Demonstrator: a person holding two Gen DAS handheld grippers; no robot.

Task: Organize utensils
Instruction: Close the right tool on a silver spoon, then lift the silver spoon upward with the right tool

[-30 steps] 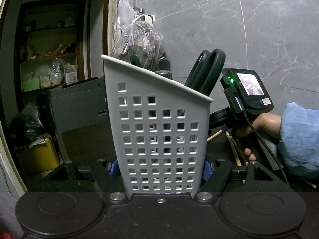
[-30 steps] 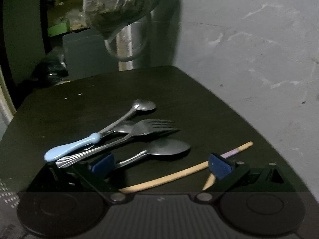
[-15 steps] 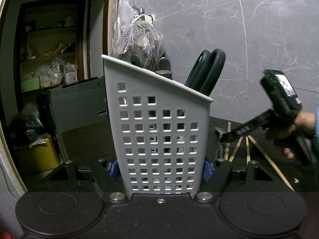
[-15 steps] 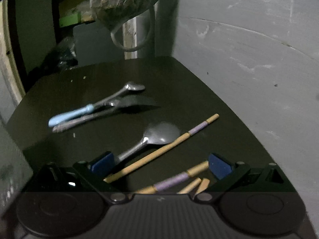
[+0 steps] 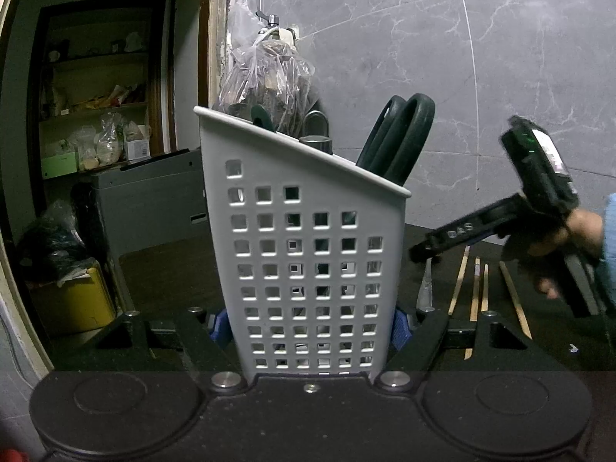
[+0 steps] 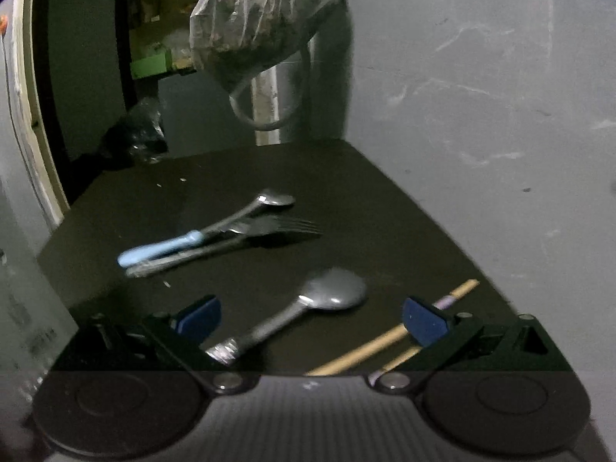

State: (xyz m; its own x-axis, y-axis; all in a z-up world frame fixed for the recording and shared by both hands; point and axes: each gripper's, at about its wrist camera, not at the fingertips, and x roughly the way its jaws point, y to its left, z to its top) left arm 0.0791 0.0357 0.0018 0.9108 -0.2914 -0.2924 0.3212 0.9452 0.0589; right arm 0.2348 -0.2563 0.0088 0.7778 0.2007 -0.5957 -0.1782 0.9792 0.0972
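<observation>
A white perforated utensil holder (image 5: pixel 308 254) fills the left wrist view, and my left gripper (image 5: pixel 308 327) is shut on its lower sides with the blue pads (image 5: pixel 400 331). Dark green scissor handles (image 5: pixel 400 138) and a metal handle (image 5: pixel 315 131) stick out of its top. My right gripper (image 6: pixel 311 321) is open and tilted down over the dark table (image 6: pixel 346 177). A steel spoon (image 6: pixel 331 296) lies on the table between its fingers, untouched. Farther off lie a blue-handled spoon (image 6: pixel 161 248) and a fork (image 6: pixel 277 227). Wooden chopsticks (image 6: pixel 385 342) lie under the right finger.
In the left wrist view a hand in a blue sleeve (image 5: pixel 577 235) holds the right gripper to the right of the holder, above several chopsticks (image 5: pixel 477 288). A plastic bag (image 5: pixel 265 73) hangs by the grey marble wall (image 5: pixel 500 57). Shelves and a yellow box (image 5: pixel 73 300) stand at left.
The right gripper drew back to the right, away from the holder, and tilted down. The steel spoon now sits between its fingers. The left gripper and holder stayed put.
</observation>
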